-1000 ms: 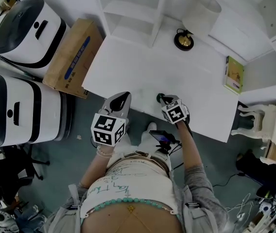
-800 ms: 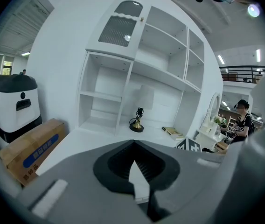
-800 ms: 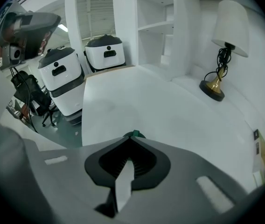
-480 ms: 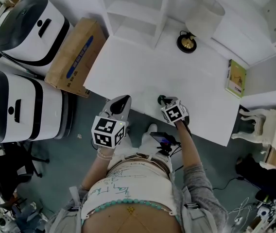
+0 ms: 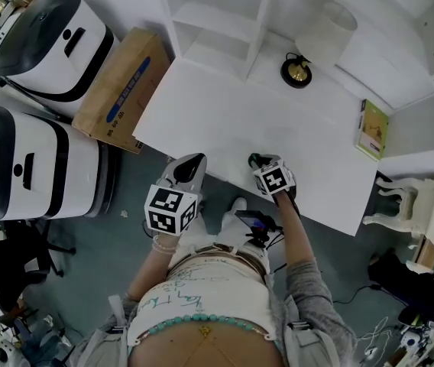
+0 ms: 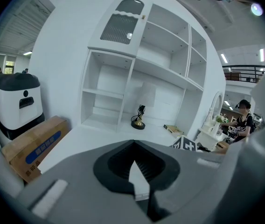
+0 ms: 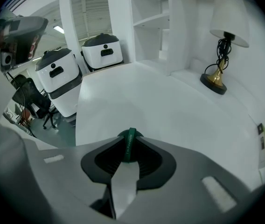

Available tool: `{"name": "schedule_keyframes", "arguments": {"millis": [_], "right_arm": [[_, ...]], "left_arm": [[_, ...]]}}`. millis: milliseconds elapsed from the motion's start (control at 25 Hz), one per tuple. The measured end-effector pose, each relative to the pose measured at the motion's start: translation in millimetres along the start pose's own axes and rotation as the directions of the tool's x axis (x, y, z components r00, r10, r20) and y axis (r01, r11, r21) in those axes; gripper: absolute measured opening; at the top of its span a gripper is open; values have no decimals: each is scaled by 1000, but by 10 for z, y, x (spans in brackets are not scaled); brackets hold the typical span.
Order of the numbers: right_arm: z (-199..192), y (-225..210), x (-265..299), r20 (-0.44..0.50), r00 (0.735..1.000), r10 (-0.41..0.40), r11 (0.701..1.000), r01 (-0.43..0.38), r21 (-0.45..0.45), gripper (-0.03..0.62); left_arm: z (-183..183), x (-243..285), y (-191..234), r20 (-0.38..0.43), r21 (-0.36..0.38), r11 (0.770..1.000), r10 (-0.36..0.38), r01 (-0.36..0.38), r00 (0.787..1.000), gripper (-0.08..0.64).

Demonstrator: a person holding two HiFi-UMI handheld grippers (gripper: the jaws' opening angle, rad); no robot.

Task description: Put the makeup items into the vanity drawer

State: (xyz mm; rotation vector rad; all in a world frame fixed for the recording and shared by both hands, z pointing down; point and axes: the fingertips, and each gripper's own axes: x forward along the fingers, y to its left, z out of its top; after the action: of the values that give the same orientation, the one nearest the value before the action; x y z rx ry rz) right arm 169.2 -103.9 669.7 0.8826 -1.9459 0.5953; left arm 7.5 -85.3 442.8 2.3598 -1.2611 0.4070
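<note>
The right claw [image 7: 129, 149] is clamped on a thin dark-green makeup item [image 7: 131, 137], edge-on between its tips over the bench [image 7: 170, 107]; it looks light, rigid and slick, best pinched across its flat faces. The left claw [image 6: 133, 148] is closed and empty

You've got dark green makeup item [image 7: 130, 151]: flat, edge-on, upright, clamped in right gripper [image 7: 129, 137], over white tabletop [image 7: 170, 106] front edge.

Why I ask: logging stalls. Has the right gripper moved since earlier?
No; right gripper, clamping a green item, keeps its spot at the table's near edge.
</note>
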Motion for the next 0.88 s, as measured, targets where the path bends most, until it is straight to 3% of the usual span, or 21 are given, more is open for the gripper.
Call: {"name": "schedule_keyframes", "arguments": {"millis": [880], "right_arm": [[13,22,4,-20,1000,9,1000,-8,28,40]], "left_arm": [[20,32,-34,9,-5,1000,-26,26,1000,2]]}}
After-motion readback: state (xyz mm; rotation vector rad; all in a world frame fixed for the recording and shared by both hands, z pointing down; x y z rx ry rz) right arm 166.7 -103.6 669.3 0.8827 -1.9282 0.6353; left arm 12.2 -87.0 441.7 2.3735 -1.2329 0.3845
